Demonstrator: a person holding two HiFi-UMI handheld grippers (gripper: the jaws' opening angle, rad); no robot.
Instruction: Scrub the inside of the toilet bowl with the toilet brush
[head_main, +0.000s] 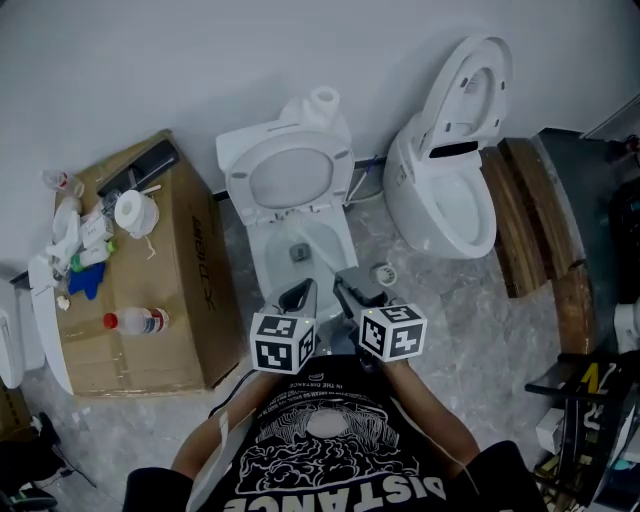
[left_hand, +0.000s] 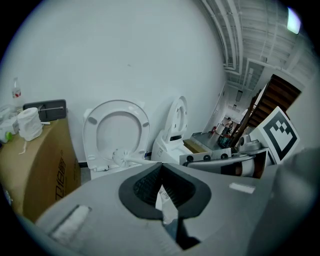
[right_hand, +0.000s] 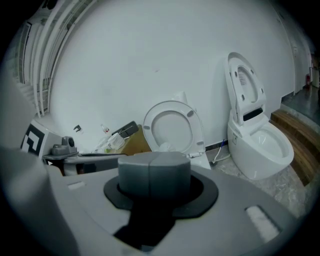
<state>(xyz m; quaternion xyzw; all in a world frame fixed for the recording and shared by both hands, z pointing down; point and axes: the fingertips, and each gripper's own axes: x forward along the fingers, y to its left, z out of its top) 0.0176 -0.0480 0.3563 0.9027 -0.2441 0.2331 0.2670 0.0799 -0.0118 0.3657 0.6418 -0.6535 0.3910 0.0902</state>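
Note:
A white toilet (head_main: 296, 232) stands against the wall with its seat and lid (head_main: 290, 180) raised. The bowl opens just ahead of both grippers. The toilet brush shows in the left gripper view: its white head (left_hand: 120, 157) is low in front of the raised seat (left_hand: 116, 131), and a thin handle (left_hand: 144, 161) runs back to the jaw tips. My left gripper (left_hand: 161, 168) is shut on that handle. The right gripper (right_hand: 154, 160) is shut with nothing in it, and the brush head (right_hand: 164, 147) shows just beyond it. In the head view the left gripper (head_main: 303, 293) and right gripper (head_main: 347, 288) sit side by side.
A second white toilet (head_main: 450, 190) with its lid up stands to the right, with wooden planks (head_main: 530, 215) beyond it. On the left, close to the first toilet, is a cardboard box (head_main: 175, 290) with a paper roll (head_main: 135, 212), bottles and rags on top.

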